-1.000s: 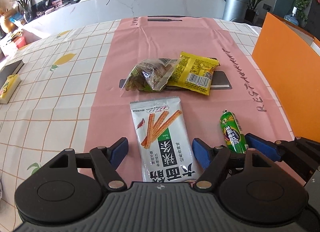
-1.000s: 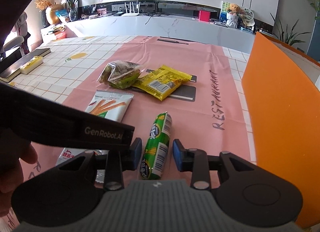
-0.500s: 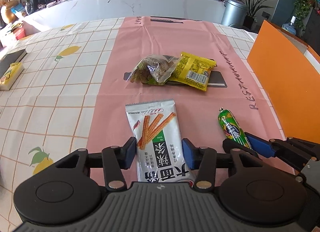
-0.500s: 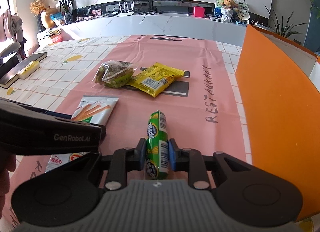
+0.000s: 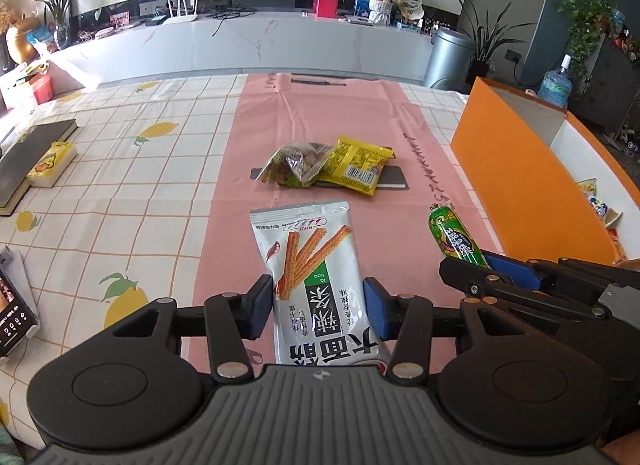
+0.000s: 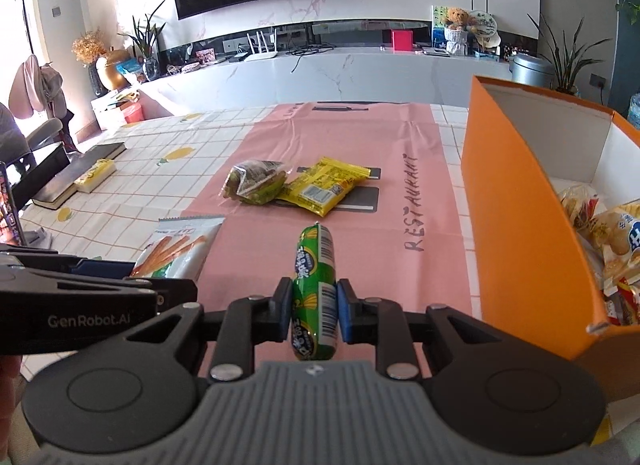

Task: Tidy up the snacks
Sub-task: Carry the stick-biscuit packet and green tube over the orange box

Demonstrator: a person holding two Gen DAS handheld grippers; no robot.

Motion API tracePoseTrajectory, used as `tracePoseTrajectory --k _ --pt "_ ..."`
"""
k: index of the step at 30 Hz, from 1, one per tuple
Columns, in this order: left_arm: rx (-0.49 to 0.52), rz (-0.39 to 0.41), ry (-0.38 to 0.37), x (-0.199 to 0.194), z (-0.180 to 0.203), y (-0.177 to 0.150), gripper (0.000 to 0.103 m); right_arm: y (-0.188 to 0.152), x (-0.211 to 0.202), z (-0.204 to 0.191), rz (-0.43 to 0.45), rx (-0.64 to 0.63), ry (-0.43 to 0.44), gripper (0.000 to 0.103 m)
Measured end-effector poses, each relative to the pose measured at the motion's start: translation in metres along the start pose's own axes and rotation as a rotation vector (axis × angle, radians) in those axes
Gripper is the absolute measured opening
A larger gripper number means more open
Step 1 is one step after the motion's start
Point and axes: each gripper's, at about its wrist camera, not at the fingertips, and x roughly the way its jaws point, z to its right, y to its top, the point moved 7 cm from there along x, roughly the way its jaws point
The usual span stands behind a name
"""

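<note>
My left gripper [image 5: 318, 307] is shut on a white snack packet with orange sticks printed on it [image 5: 316, 265] and holds it lifted above the pink mat. My right gripper [image 6: 314, 311] is shut on a green sausage stick [image 6: 316, 269], also lifted; that sausage shows in the left wrist view [image 5: 454, 235] too. A clear bag of green snacks [image 5: 296, 165] and a yellow packet [image 5: 354, 169] lie together mid-mat. An orange box [image 6: 516, 225] stands at the right with several snacks inside.
A dark book [image 5: 28, 153] with a yellow-and-white tissue pack [image 5: 52, 165] lies at the left table edge. A phone on a stand [image 5: 12, 305] is near left. A white counter runs behind the table.
Both grippers closed on their snacks and lifted them off the mat. Both views rose and tilted up, showing more of the room and the inside of the orange box.
</note>
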Motion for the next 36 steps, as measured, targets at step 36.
tracePoseTrajectory --k 36 --pt "0.556 0.085 -0.301 0.005 0.237 0.105 0.055 0.088 -0.117 0.236 -0.029 0.108 -0.129 0.02"
